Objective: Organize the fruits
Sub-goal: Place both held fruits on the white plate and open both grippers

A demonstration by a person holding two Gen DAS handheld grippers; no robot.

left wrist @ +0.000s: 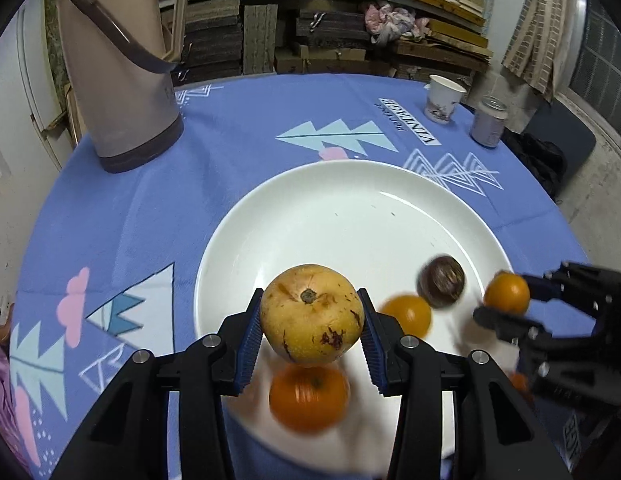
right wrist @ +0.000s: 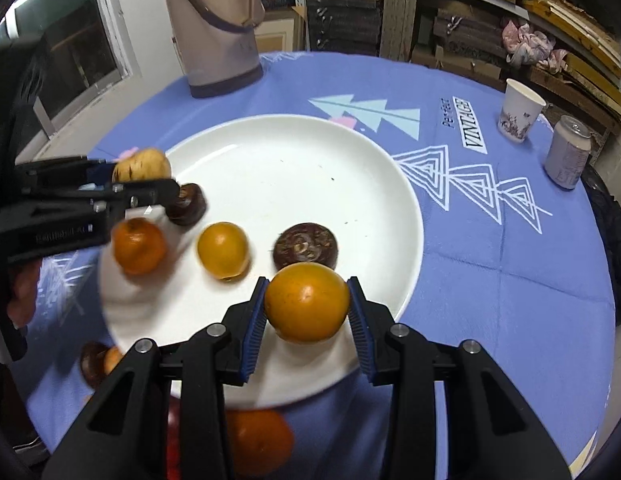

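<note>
My left gripper [left wrist: 310,316] is shut on a yellow pear [left wrist: 311,314] and holds it above the near rim of the white plate [left wrist: 330,208]. My right gripper [right wrist: 308,306] is shut on an orange [right wrist: 306,301] above the plate's [right wrist: 270,152] near right rim. On the plate lie two oranges [right wrist: 223,250] [right wrist: 138,246] and two dark brown round fruits [right wrist: 305,245] [right wrist: 186,205]. In the left wrist view the right gripper [left wrist: 506,304] with its orange [left wrist: 506,293] shows at the right. In the right wrist view the left gripper [right wrist: 142,176] with the pear [right wrist: 141,165] shows at the left.
A beige thermos jug [left wrist: 118,64] stands at the table's far left. A paper cup [left wrist: 442,98] and a drink can [left wrist: 488,122] stand at the far right. More fruit lies off the plate near the front: an orange [right wrist: 258,442] and a dark fruit [right wrist: 92,364].
</note>
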